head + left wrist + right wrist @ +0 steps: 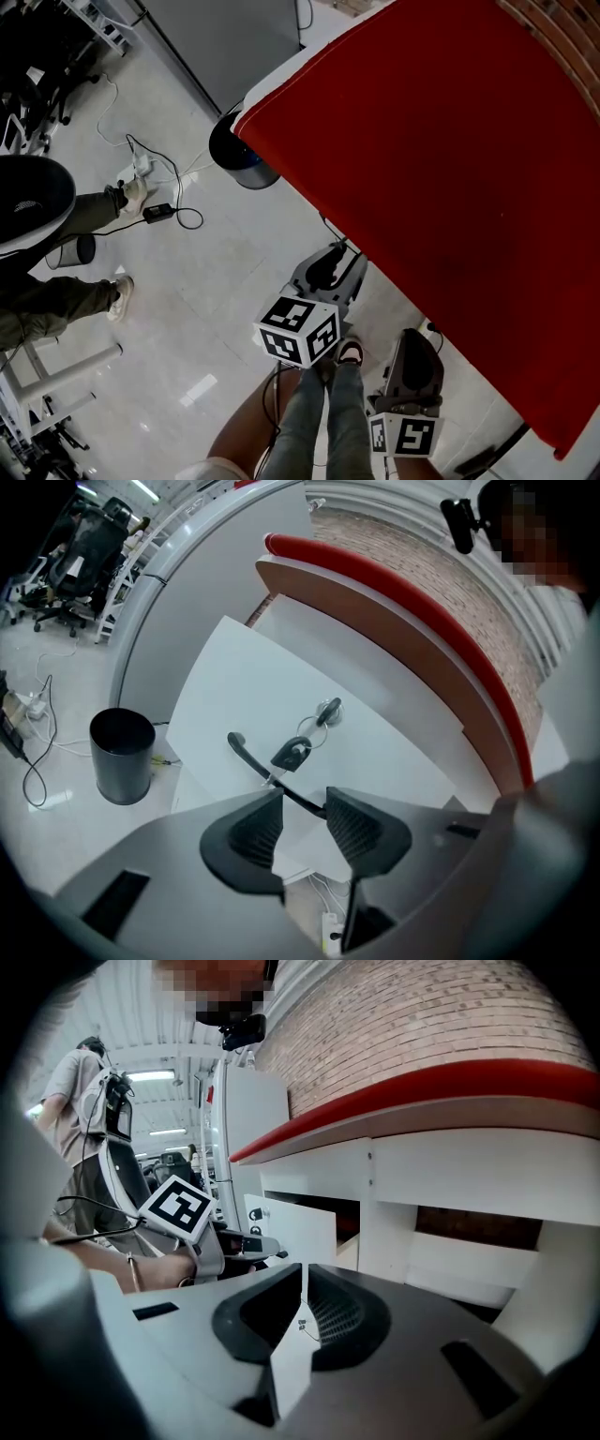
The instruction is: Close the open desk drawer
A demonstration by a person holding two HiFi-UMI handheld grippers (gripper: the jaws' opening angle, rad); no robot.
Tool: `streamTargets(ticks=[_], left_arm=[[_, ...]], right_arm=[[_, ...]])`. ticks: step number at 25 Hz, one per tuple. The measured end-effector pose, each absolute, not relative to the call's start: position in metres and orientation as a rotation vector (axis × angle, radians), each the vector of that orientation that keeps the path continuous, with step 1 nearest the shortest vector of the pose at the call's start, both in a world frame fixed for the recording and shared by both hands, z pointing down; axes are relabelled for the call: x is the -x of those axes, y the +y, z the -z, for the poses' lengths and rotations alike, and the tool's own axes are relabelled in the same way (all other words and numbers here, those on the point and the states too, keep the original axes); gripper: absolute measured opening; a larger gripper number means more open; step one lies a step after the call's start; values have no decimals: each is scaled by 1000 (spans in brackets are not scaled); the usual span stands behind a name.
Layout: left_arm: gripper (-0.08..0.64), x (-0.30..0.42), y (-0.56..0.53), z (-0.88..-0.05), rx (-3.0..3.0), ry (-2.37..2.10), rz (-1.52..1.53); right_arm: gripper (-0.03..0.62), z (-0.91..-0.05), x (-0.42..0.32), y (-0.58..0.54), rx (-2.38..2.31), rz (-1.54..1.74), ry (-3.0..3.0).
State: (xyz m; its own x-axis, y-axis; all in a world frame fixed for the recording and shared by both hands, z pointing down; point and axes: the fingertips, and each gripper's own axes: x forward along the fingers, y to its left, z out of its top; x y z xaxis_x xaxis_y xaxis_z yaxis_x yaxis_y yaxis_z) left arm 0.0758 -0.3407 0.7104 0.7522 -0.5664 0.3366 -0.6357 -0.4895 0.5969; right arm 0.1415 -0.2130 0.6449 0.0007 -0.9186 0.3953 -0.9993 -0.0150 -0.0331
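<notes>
The white drawer front [272, 686] stands out from the desk under a red cloth [441, 169]. It carries a black bar handle [251, 759] and a bunch of keys [292, 754] hanging from its lock. My left gripper [305, 819] is open right in front of the handle, whose lower end shows in the gap between the fingertips. In the right gripper view the open drawer [295, 1227] juts out beside the dark cavity, with the left gripper's marker cube [178, 1208] in front of it. My right gripper [305, 1321] is shut and empty, held lower and to the right [419, 352].
A black waste bin [239, 155] stands on the floor by the desk's corner. Cables and a power strip [150, 192] lie on the floor to the left, near another person's legs [56, 300]. My own legs [328, 412] are below the grippers.
</notes>
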Motion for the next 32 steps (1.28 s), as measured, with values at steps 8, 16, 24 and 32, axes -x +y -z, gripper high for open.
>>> streamTargets(ticks=[8,16,24,32], left_arm=[[141,-82,-345,-710,-2219,-895,-122],[141,-89,-352,-709,-2212,-888,-132],[141,-99,-362,-710,-2210,-888,-126],[141,-108,-369,-710,-2212,-886,-122]], right_arm=[[15,-648,-147,-218,-2035,-471,-1983],[15,-647,-146,-225,-2025,-479,-1984],[15,-649,-148,-232,-2019,-480,-1978],[14,-652,-156,-238,-2026,-496,-1966]])
